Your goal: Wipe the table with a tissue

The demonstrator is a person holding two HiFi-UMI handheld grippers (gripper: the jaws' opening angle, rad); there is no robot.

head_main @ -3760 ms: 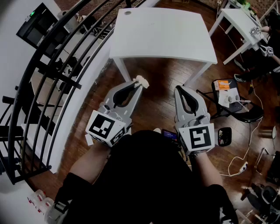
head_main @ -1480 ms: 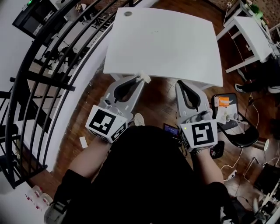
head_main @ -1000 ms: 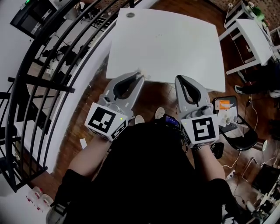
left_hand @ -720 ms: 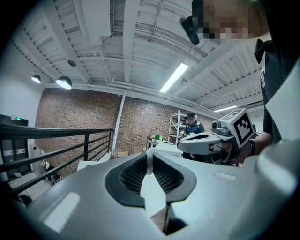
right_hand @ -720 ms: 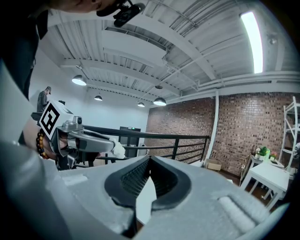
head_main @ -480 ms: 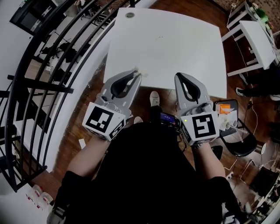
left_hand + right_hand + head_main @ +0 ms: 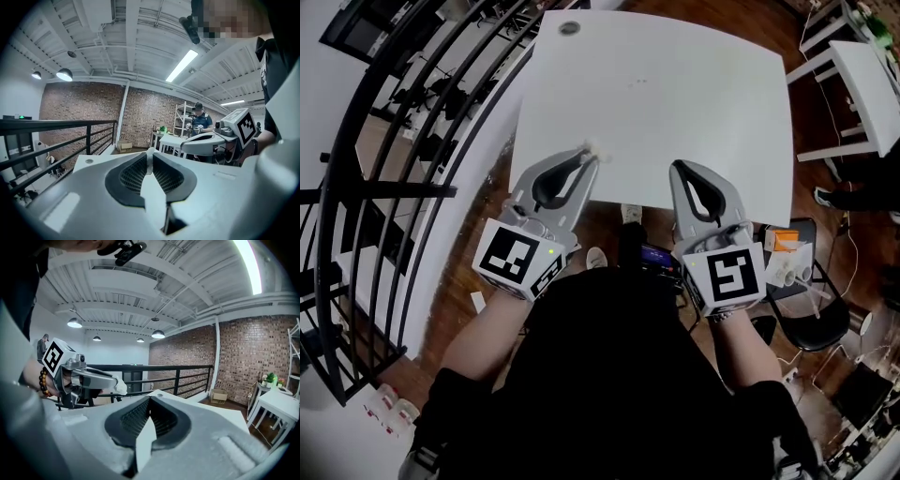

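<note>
The white table (image 7: 675, 94) fills the upper middle of the head view. My left gripper (image 7: 584, 156) hovers over its near edge, left of centre, shut on a small white tissue (image 7: 593, 147) that sticks out past the fingertips. The left gripper view shows the same tissue (image 7: 150, 153) pinched at the closed tips, with the table (image 7: 93, 163) beyond. My right gripper (image 7: 676, 169) is shut with nothing in it, level with the table's near edge. From the right gripper view (image 7: 149, 397) I see the left gripper with the tissue (image 7: 120, 386) off to the left.
A black metal railing (image 7: 412, 141) runs along the left, close to the table's left side. A round hole (image 7: 569, 28) marks the table's far left corner. A second white table (image 7: 862, 75) and a folding chair (image 7: 802, 281) with small items stand at the right. A person (image 7: 201, 119) stands far back.
I have come up to the table: it was ahead of the grippers, and now both grippers reach its near edge. The left stays shut on the tissue, the right stays shut.
</note>
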